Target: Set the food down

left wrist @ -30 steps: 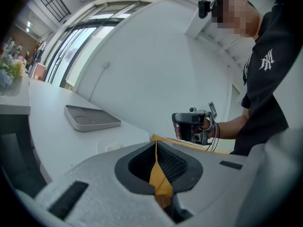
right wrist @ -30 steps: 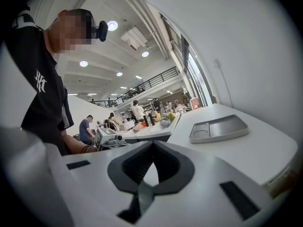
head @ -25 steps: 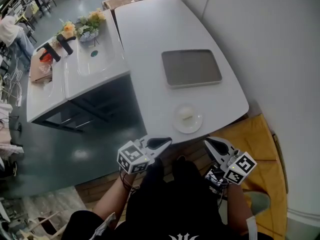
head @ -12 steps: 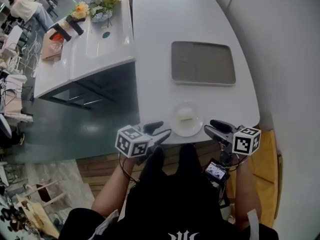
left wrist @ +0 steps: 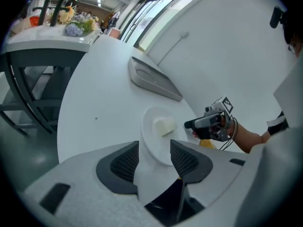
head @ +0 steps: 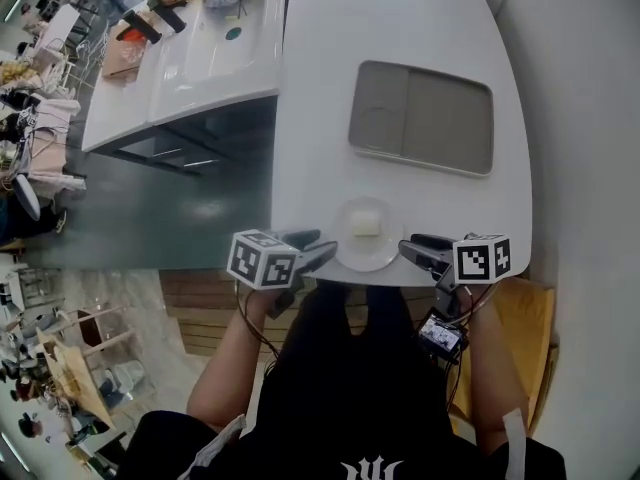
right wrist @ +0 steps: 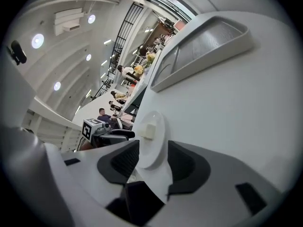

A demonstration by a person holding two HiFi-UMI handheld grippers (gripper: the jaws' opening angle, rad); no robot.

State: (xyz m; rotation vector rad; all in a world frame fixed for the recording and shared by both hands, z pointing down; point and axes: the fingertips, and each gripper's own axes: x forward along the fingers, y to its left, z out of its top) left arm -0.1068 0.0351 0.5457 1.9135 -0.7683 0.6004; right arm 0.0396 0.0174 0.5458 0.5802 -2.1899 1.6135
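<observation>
The left claw (left wrist: 154,145) fills the bottom of the view. Its jaws have just been opening and stand apart, pressing on nothing. The near rim of a white plate (left wrist: 149,141) shows in the gap between them. A pale block of food (left wrist: 164,125) lies on the plate, which rests on the white table (left wrist: 99,93). From the plate, a grey tray (left wrist: 151,82) lies at 12 o'clock and the right claw (left wrist: 188,124) at 3 o'clock. Flowers (left wrist: 75,26) stand far off at 10 o'clock.

grippers: we count two, left gripper (head: 322,245) and right gripper (head: 408,245)
plate (head: 349,255): we see one
food piece (head: 367,224): we see one
tray (head: 420,118): we see one
</observation>
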